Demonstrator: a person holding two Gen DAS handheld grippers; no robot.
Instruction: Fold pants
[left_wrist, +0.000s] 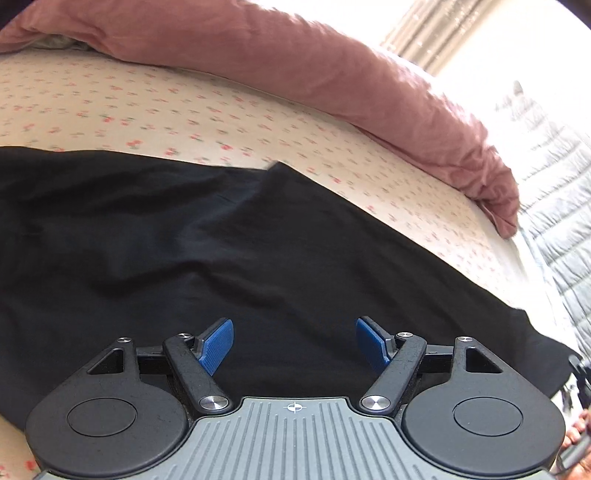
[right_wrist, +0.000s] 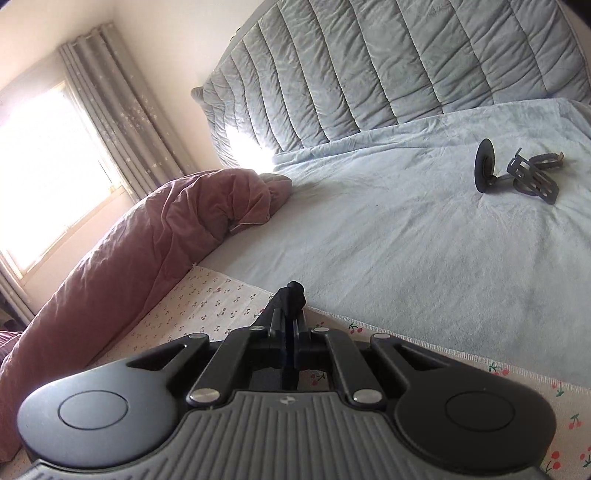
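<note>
On bed, right claw (right_wrist: 290, 325) pinches pants (right_wrist: 291, 295).

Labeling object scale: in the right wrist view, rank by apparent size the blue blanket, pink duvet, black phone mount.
1. blue blanket, largest in frame.
2. pink duvet, clearly smaller in frame, though its lower end lies nearer the camera.
3. black phone mount, by far the smallest; it also lies farther away.
</note>
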